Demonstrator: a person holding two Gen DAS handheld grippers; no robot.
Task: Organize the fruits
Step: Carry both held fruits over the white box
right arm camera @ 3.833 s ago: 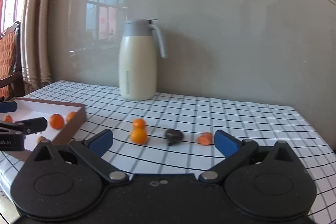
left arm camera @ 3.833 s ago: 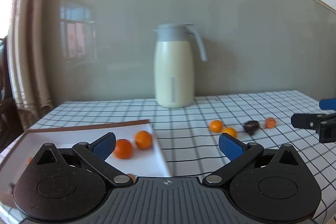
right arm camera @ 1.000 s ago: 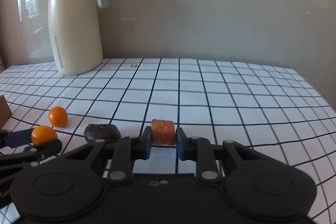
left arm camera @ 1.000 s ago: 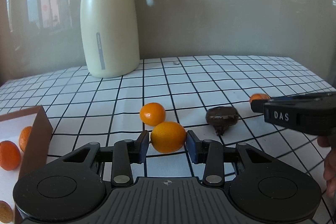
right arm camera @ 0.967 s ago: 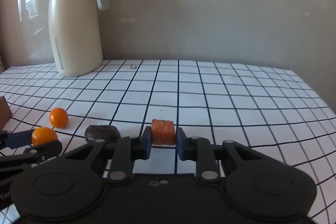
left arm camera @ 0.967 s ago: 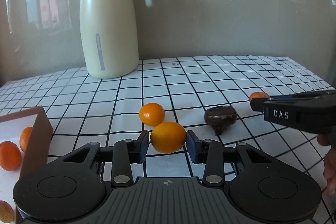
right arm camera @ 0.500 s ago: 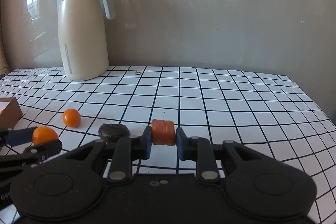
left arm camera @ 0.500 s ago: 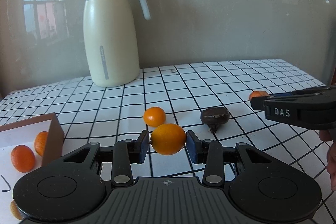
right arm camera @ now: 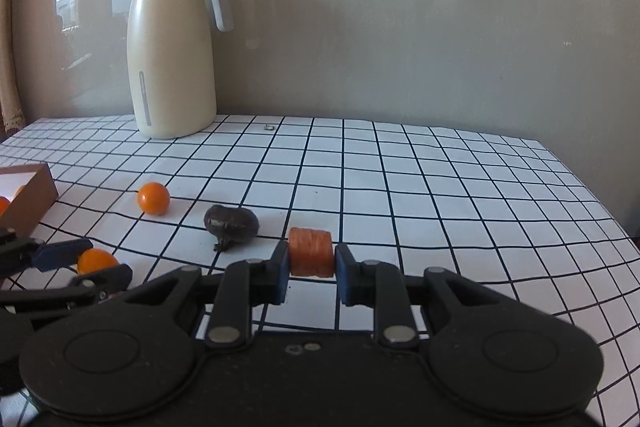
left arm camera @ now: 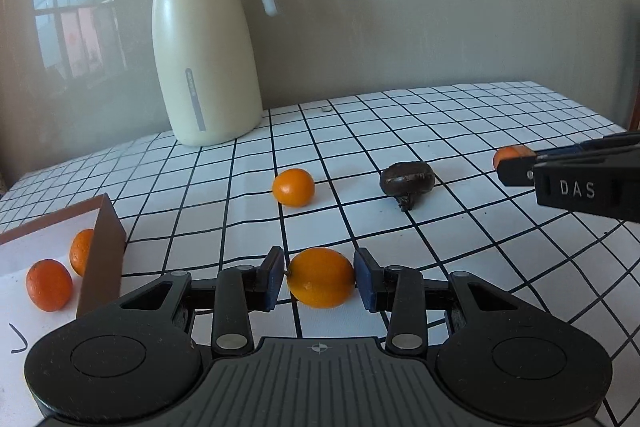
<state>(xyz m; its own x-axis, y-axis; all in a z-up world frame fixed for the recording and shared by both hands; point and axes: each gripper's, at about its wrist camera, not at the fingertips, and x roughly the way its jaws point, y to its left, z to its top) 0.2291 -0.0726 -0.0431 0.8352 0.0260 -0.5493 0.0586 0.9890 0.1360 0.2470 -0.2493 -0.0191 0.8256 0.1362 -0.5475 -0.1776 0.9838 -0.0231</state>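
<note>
Clamping an orange (left arm camera: pixel 320 277), left gripper (left arm camera: pixel 320 279) tilts toward the tablecloth (left arm camera: pixel 440 123).

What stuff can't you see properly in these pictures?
- Box, left wrist view: cut off by the left edge, and its brown wall hides part of one orange inside.
- Orange ridged piece, left wrist view: mostly hidden behind the right hand-held gripper.
- Tiny object beside the jug, right wrist view: too small to identify.
- Dark fruit: kind unclear.

Glossy cream jug (left arm camera: pixel 206 59) (grey plastic lid), smooth checked tablecloth (left arm camera: pixel 440 131), matt brown cardboard box (left arm camera: pixel 102 251)
</note>
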